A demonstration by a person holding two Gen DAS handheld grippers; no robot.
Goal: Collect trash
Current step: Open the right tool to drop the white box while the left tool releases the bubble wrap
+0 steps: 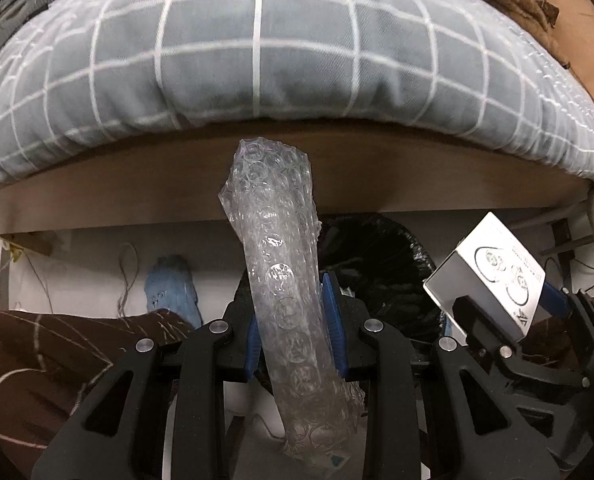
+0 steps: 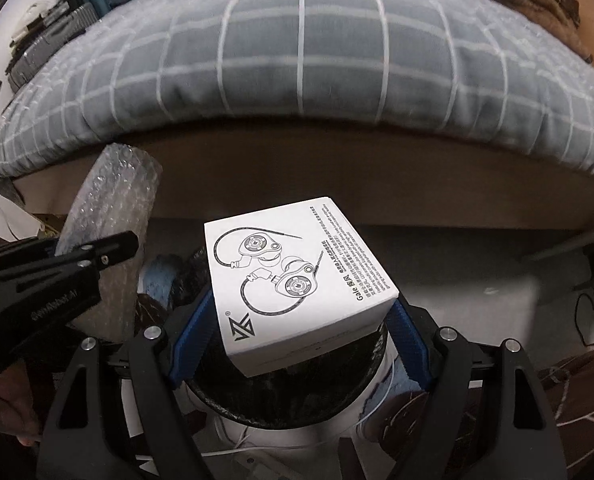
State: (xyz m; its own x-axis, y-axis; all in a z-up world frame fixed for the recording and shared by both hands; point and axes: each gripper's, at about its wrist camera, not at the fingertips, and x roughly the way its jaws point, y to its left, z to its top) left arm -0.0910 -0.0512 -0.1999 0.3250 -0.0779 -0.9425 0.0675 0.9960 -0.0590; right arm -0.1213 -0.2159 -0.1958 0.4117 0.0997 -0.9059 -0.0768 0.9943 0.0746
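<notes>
Currently both pickups look done, drop-off left. L gripper pinches a clear rolled bubble-wrap tube; R gripper clamps a white cardboard earphone box w/ line drawing between its blue pads. Both hang just beyond the brown wooden bed-frame edge, over a round bin w/ black liner. Bin interior mostly hidden by box; its rim is cut off. Floor clutter under the bed unclear.

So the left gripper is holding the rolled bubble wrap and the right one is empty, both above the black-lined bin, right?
Not quite. The right gripper is not empty: the right wrist view shows its blue pads clamped on a white earphone box. The left gripper does hold the bubble wrap, above the bin.
</notes>
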